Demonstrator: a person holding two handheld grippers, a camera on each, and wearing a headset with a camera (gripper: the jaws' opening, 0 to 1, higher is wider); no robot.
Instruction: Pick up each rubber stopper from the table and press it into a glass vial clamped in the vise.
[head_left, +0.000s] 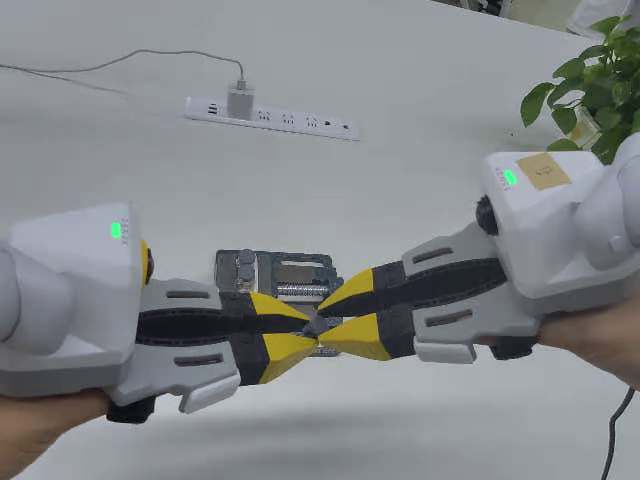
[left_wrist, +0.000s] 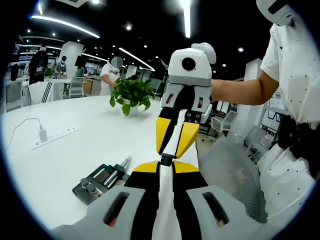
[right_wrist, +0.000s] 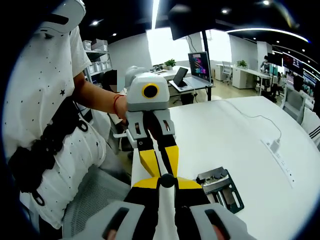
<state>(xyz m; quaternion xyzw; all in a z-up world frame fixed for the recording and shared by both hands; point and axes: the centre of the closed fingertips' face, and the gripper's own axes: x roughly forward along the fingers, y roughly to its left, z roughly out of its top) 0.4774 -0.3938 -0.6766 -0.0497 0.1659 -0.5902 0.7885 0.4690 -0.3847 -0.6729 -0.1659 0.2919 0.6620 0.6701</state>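
**Two Claws Met Tip to Tip**

The left claw (head_left: 310, 332) and right claw (head_left: 326, 322) were both clenched. Their noses touched just above the vise (head_left: 290, 270) on the tabletop (head_left: 400, 200). A small dark bit (right_wrist: 167, 180) sat where they met. Maybe it was a stopper being passed across, but it was too small to tell. The vise held two vials (head_left: 245, 263) at one end. Their round grey tops looked plugged already, I think.
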